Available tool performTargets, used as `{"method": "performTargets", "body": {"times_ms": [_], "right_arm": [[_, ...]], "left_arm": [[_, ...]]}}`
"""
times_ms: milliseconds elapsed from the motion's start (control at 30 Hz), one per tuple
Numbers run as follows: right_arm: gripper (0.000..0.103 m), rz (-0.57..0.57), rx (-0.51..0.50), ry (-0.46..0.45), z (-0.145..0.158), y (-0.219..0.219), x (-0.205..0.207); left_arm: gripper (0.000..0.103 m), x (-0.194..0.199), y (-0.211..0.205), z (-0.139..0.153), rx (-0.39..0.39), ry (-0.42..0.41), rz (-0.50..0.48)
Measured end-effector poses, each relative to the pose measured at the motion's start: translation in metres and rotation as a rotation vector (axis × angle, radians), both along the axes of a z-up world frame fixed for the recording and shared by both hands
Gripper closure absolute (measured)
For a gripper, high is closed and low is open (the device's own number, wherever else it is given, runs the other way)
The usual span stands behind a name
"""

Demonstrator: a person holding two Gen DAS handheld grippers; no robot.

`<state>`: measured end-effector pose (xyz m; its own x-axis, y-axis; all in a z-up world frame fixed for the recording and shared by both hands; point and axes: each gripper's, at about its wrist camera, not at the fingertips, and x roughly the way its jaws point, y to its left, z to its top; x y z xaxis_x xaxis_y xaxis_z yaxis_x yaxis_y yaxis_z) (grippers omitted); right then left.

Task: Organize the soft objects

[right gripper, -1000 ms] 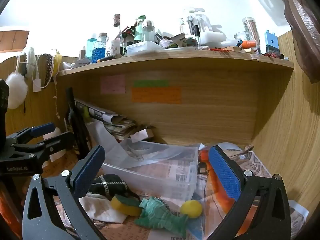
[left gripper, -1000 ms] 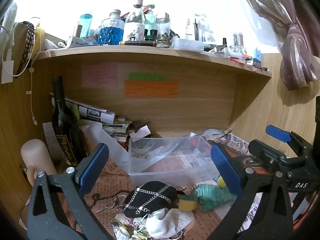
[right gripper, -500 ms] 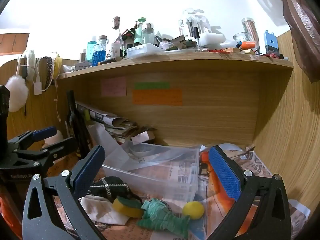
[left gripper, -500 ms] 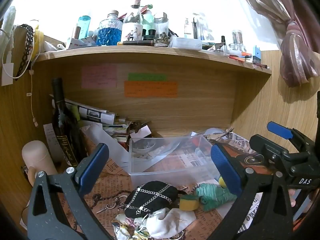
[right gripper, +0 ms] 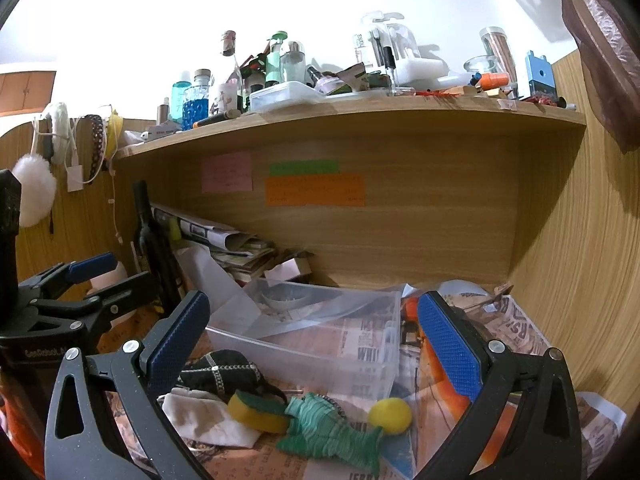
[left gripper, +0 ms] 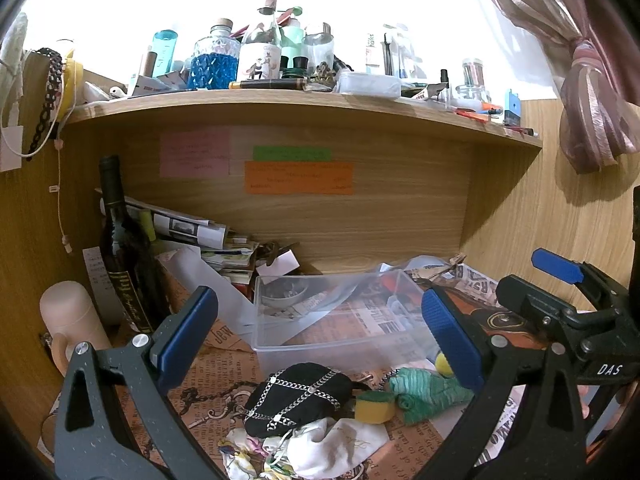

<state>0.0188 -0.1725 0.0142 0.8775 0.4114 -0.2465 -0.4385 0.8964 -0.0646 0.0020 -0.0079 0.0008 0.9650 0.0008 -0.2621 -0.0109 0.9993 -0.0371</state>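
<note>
Clear plastic, the storage bin (left gripper: 340, 320) is sitting toward the back of the newspaper-covered surface (left gripper: 224, 364), under the wooden shelf (left gripper: 304, 100). I am holding my left gripper (left gripper: 316, 336) spread wide with nothing between its blue pads, hovering above the soft things lying just in front of the bin's near wall. My right gripper (right gripper: 316, 336) is likewise hanging released and empty over the same heap. The black chain-trimmed pouch (left gripper: 296, 396) is resting against the white cloth (left gripper: 336, 448), with the yellow-and-green sponge (right gripper: 256, 412) just beside it. The green knitted fish (right gripper: 332, 432) is touching the sponge, and the yellow ball (right gripper: 390, 416) is lying near the fish's tail. A dark wine bottle (left gripper: 120, 248) is standing at the surface's back left corner.
</note>
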Motion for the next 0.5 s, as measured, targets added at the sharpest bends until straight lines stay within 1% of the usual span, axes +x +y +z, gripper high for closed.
{"method": "performTargets", "body": {"times_ms": [500], "right_arm": [[0.0, 0.008, 0.001, -0.003, 0.0016, 0.0014, -0.0018]], "left_arm": [[0.0, 0.0003, -0.0013, -0.0007, 0.002, -0.004, 0.007]]}}
